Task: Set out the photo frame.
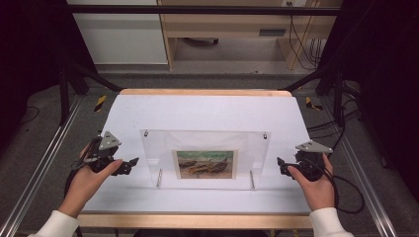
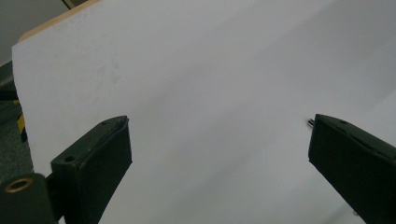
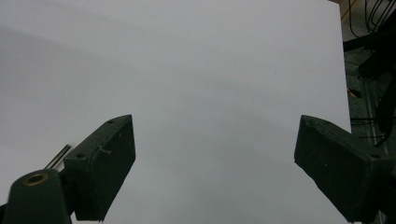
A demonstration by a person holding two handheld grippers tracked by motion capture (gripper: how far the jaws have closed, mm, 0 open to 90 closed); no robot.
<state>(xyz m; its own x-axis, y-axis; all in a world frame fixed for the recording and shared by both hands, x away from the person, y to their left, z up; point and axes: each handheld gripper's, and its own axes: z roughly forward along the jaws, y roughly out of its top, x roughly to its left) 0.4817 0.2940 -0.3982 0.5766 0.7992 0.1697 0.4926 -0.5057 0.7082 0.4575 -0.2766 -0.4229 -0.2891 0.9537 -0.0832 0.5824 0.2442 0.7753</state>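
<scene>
I hold a hand-held gripper in each hand over the white-covered table (image 1: 207,111). My left hand-held gripper (image 1: 129,165) sits at the lower left of the high view, just beside the left edge of a clear acrylic picture frame (image 1: 205,159) but not touching it. My right hand-held gripper (image 1: 281,166) sits at the lower right, near the frame's right edge with a small gap between them. Both point inward toward the frame from opposite sides.

The frame lies in the middle of the high view, on the table's near half. It is a transparent panel with small metal fasteners at its upper corners and two metal pegs near its lower edge. A small painted picture (image 1: 205,164) in browns and greens shows through its centre.

In the left gripper view, my two black jaws stand wide apart, released, with nothing between them but the white table surface (image 2: 205,84); a dark tip peeks out by the right-hand jaw. In the right gripper view, the jaws are likewise spread and empty over the white surface (image 3: 201,70), with a thin metal peg (image 3: 58,157) at the lower left.
</scene>
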